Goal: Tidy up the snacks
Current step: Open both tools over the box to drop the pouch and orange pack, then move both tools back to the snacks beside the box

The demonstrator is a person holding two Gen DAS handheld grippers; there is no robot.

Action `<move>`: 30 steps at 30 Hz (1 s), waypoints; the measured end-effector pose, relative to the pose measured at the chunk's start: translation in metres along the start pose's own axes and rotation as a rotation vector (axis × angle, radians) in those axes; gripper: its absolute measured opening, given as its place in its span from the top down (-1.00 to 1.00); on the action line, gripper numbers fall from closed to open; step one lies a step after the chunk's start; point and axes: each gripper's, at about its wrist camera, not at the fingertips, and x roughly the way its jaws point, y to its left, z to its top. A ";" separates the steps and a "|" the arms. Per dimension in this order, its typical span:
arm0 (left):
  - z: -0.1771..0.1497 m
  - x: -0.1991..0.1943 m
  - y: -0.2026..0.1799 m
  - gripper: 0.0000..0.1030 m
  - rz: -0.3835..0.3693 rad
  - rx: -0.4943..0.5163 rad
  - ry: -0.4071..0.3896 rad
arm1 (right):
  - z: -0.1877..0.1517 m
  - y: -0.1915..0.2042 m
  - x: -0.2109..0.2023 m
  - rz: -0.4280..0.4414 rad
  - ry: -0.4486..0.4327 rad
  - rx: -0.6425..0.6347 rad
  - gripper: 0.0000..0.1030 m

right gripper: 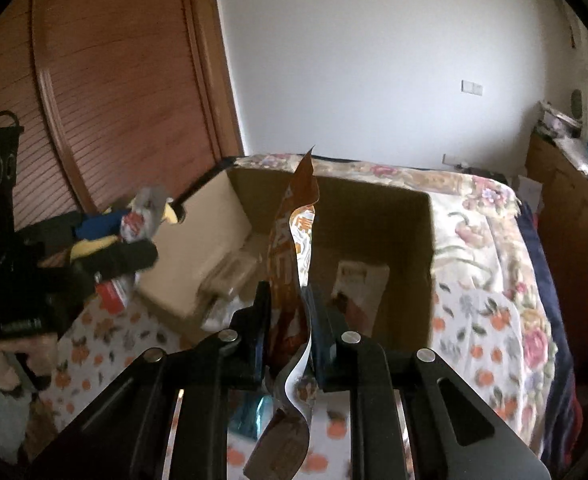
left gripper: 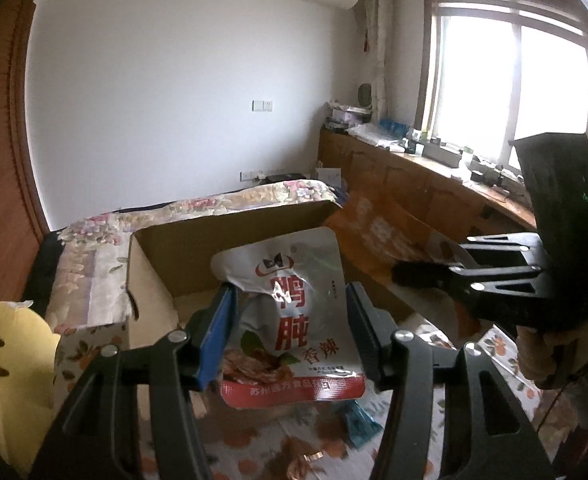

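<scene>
the open brown cardboard box [left gripper: 230, 240] sits on the floral bedspread [right gripper: 490, 248], straight ahead of both grippers, and the coming move likely turns on that: each packet has to travel forward over the near rim and drop inside.

the left gripper [left gripper: 292, 332] holds a silver-and-red foil snack pouch with red chinese lettering [left gripper: 294, 312], upright, its long axis vertical and its printed face toward the camera. the blue-padded fingers [left gripper: 218, 332] are closed onto the pouch's two side edges, about a pouch-width apart. the pouch hangs just before the box's near wall, top edge level with the rim.

the right gripper [right gripper: 288, 332] pinches an orange printed snack packet [right gripper: 294, 248] edge-on; the fingers are nearly together, with only the thin film between them. the packet stands tall, wavy, its tip leaning over the box opening, its lower end curling down below the grip.

inside the box, a few packets [right gripper: 358, 284] already lie on the floor. a blue wrapper [left gripper: 360, 420] lies on the bedspread below the grippers, outside the box.

both grippers look about equally near the rim; i cannot tell which is closer.
</scene>
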 end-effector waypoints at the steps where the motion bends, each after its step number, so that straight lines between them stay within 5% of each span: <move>1: 0.003 0.007 0.002 -0.08 0.003 -0.002 0.003 | 0.005 -0.004 0.008 0.002 0.003 0.008 0.70; 10: 0.003 0.058 0.014 -0.13 0.023 -0.021 0.070 | 0.016 -0.030 0.072 -0.013 0.073 0.067 0.78; 18: -0.004 0.066 0.010 -0.19 0.047 -0.025 0.087 | 0.003 -0.035 0.082 -0.034 0.082 0.065 0.65; 21: -0.001 0.064 0.006 -0.31 0.070 0.005 0.076 | 0.000 -0.031 0.077 -0.029 0.078 0.045 0.40; 26: 0.001 0.053 0.003 -0.33 0.084 0.016 0.067 | -0.004 -0.025 0.058 -0.022 0.056 0.040 0.38; 30: -0.004 0.037 -0.003 -0.33 0.087 0.017 0.051 | -0.018 -0.023 0.027 -0.016 0.018 0.054 -0.06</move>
